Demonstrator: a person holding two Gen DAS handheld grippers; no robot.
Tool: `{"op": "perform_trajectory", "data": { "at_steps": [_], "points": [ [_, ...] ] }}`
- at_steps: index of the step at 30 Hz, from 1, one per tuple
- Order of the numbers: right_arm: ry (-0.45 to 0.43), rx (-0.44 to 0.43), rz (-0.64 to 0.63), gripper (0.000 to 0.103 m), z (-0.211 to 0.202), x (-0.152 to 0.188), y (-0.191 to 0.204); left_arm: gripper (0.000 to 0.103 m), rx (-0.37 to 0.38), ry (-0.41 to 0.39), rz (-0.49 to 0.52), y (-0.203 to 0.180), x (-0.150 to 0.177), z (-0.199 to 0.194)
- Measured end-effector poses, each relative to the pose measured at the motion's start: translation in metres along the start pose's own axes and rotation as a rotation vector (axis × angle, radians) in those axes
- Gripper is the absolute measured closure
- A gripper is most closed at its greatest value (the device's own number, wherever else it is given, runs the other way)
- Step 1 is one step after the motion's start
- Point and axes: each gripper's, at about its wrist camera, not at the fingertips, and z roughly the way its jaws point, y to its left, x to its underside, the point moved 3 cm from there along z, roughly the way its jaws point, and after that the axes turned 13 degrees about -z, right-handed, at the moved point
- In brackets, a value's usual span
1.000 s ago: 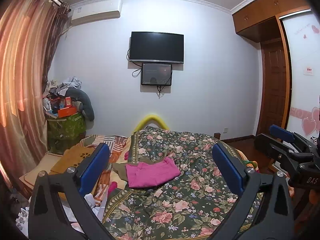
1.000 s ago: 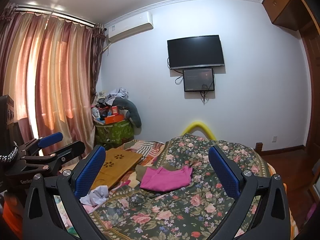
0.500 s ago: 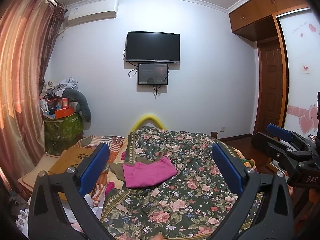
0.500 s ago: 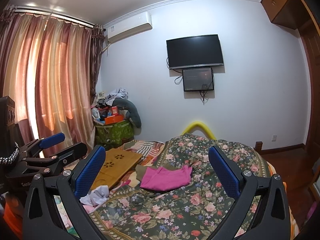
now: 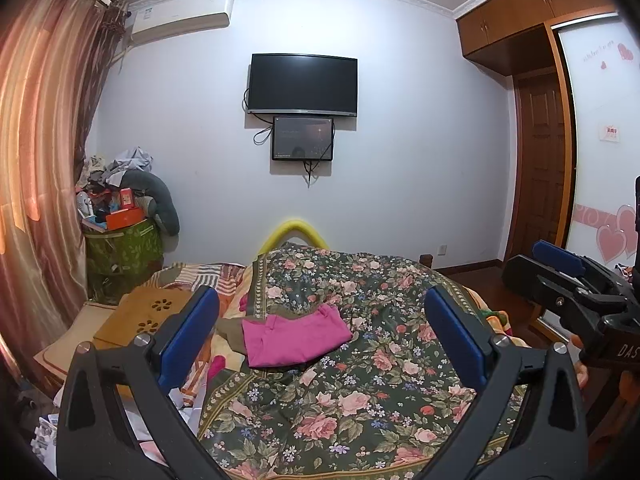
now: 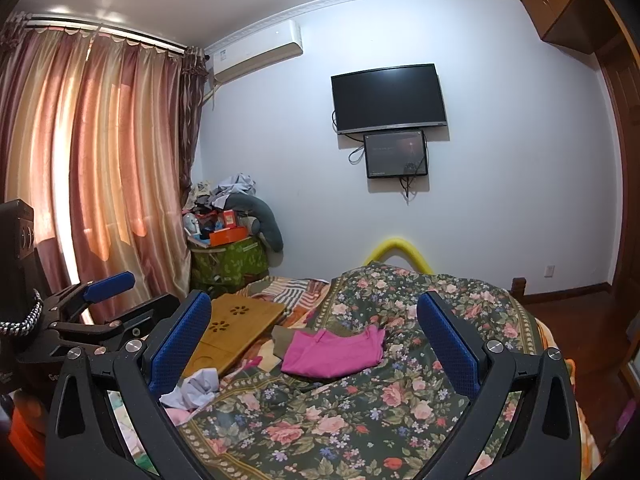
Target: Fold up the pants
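The left tool [image 5: 320, 324] is standing wide open, its two blue-padded fingers [image 5: 188, 336] spread far apart and gripping nothing. The right tool [image 6: 314, 330] is gaping just as wide, also empty. Both are hanging in the air above the near part of the bed, clear of the cloth.

Ahead of the left tool and framed between its fingers, the pink pants [image 5: 294, 336] are lying bunched on the flowered bedspread [image 5: 360, 392]. From the right tool they are also lying ahead between the fingers [image 6: 332, 352], slightly toward its left finger. No finger is touching them.

A dull green cloth [image 5: 232, 330] is peeking out from under the pants' left edge. To the left of both tools a wooden lap tray [image 6: 236, 322] is lying on a striped blanket, and a crumpled white cloth [image 6: 192, 392] is sitting just inside the right tool's left finger.

The right tool is showing at the right edge of the left camera's view [image 5: 560, 280], and the left tool at the left edge of the right camera's [image 6: 100, 300].

Beyond the bed, a dark television [image 5: 302, 84] is hanging on the far wall.
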Motion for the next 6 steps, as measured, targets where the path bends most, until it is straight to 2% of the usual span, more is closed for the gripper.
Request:
{"op": "perform_trajectory", "data": {
  "at_steps": [6],
  "points": [
    [0.006,0.005,0.006,0.001,0.0021,0.0024,-0.0013,0.000,-0.003,0.005,0.000,0.0008,0.0005,0.0030]
  ]
}}
